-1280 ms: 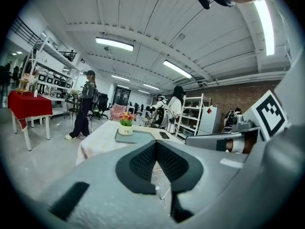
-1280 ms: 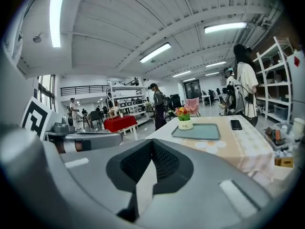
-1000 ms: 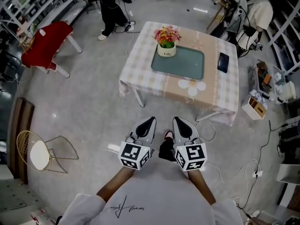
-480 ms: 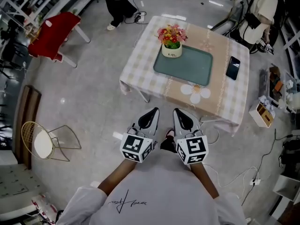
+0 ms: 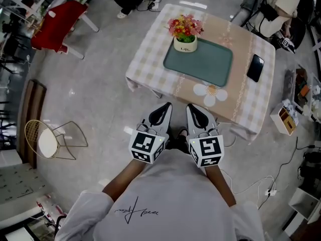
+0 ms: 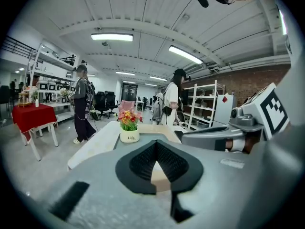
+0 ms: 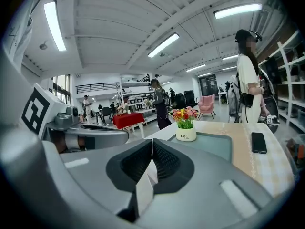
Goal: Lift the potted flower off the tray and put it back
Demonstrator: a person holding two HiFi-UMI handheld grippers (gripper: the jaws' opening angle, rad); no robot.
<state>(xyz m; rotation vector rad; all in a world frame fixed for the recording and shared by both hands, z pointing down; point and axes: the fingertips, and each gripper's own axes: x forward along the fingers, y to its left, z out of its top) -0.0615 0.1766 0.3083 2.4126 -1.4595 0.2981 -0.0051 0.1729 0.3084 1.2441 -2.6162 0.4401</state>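
Left tool [image 5: 160, 115]: jaws shut, pads meeting with nothing between them, as the left gripper view confirms. Right tool [image 5: 199, 117]: jaws likewise shut and empty, pads closed on each other in the right gripper view. Both tools are held side by side, close to the person's body, over the floor [image 5: 95, 99] and short of the counter [image 5: 150, 59]. Each points toward the counter at a slight downward tilt. Neither touches anything.

Flower [image 5: 185, 34]: upright in a small white pot with red, pink and yellow blooms. It stands on the tray [image 5: 208, 67], in the far left corner as seen from the head view. The rest of the tray is a bare grey-green surface. The tray lies roughly in the middle of the counter, which carries a checked cloth with a beige centre panel and a daisy print near the front edge.

Phone [image 5: 256, 68]: dark, lying flat on the cloth to the right of the tray, apart from it.

Surroundings: a red table [image 5: 55, 26] stands well to the left of the counter. A wire chair [image 5: 47, 142] with a pale seat sits on the floor at the left. A person [image 7: 248, 85] in a white top stands beyond the counter's right side in the right gripper view. Shelving lines the walls.
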